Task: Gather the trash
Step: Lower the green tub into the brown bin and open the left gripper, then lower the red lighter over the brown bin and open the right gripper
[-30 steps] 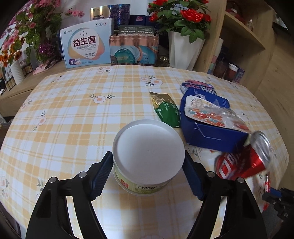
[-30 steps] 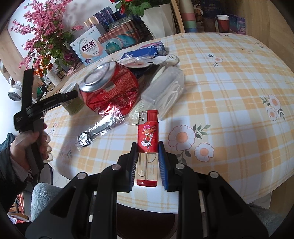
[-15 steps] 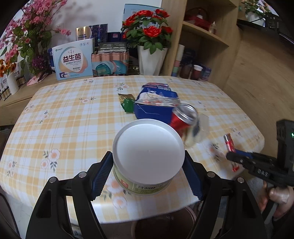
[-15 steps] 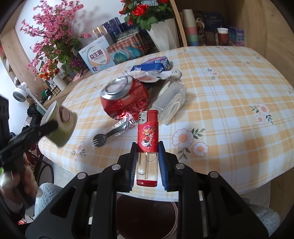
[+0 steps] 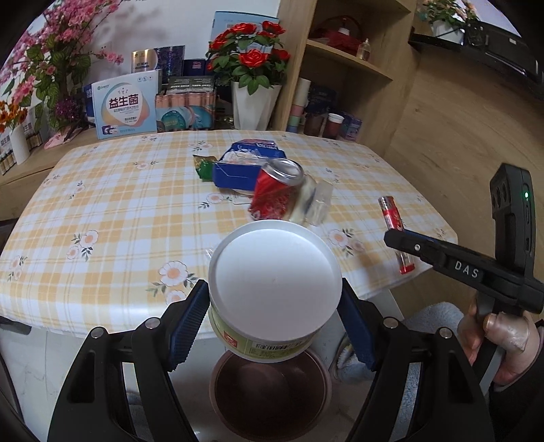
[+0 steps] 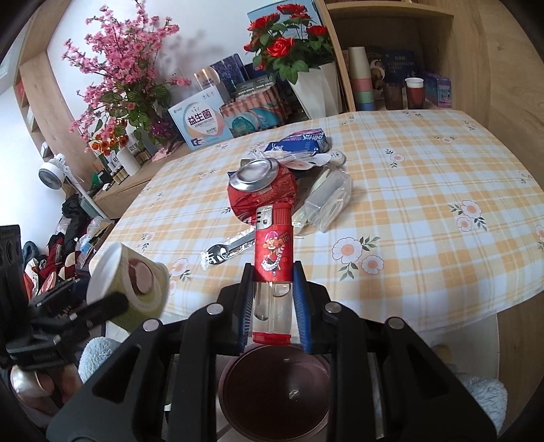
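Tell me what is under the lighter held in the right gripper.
Below the lighter in the right gripper sits the dark brown bin, open, with small specks inside. The gripper body hides part of its rim.

You're facing a table (image 5: 112,204) under a yellow plaid, flowered cloth. Behind its far edge runs a low wooden sideboard (image 6: 136,185) against a white wall (image 5: 190,27). Off the far right corner stands a wooden shelf unit (image 5: 343,68); the floor (image 5: 452,136) is wood.

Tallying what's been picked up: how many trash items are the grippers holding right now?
2. The left gripper holds a white-lidded tub; the right gripper holds a red lighter. Both are above the brown bin.
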`<state>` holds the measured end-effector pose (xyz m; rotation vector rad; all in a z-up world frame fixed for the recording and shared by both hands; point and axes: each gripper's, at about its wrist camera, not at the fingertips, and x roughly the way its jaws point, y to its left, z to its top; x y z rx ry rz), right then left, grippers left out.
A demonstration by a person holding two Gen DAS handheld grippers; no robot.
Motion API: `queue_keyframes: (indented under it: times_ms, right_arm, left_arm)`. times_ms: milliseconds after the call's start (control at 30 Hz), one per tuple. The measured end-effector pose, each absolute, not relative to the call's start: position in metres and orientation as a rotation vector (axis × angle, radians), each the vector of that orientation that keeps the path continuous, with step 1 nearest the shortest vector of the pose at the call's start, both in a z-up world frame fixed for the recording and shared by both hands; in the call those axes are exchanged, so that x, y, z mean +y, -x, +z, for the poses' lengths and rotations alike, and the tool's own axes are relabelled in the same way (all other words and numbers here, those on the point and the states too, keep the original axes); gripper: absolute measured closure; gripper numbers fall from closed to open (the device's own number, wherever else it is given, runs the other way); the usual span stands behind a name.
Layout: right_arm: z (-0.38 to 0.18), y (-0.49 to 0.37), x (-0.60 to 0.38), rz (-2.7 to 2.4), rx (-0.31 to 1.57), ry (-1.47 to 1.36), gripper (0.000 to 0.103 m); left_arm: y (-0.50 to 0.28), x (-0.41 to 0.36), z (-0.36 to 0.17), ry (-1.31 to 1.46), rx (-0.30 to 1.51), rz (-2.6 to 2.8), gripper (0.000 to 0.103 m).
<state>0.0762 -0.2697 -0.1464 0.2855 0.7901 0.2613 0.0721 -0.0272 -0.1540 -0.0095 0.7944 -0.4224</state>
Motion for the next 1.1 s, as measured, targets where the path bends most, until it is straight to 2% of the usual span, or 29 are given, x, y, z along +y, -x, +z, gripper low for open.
queue_keyframes:
  times_ms: [533,667,867,1100]
  right_arm:
    - [-0.132,-0.049,-0.284,0.252,0.743,-0.305,0.078]
    - [-0.134,-0.051,-0.285,0.248,0.749,-0.311,0.078]
    - [-0.137,-0.053,-0.284,0.252,0.758,-0.308,0.078]
    - [-0.142,-0.054,-0.277,0.263,0.780,-0.298,0.078]
  left_arm:
    - [-0.046,-0.059,-0.155,-0.035,0.808,-0.508,0.029]
    - [-0.044,-0.067,-0.154,-0.056,0.799,-0.530,0.010]
    - [-0.045,-0.052,-0.138,-0.050,0.724,-0.450,0.006]
    - [-0.047,-0.006,-0.119,-0.026,0.638,-0.279,0.006]
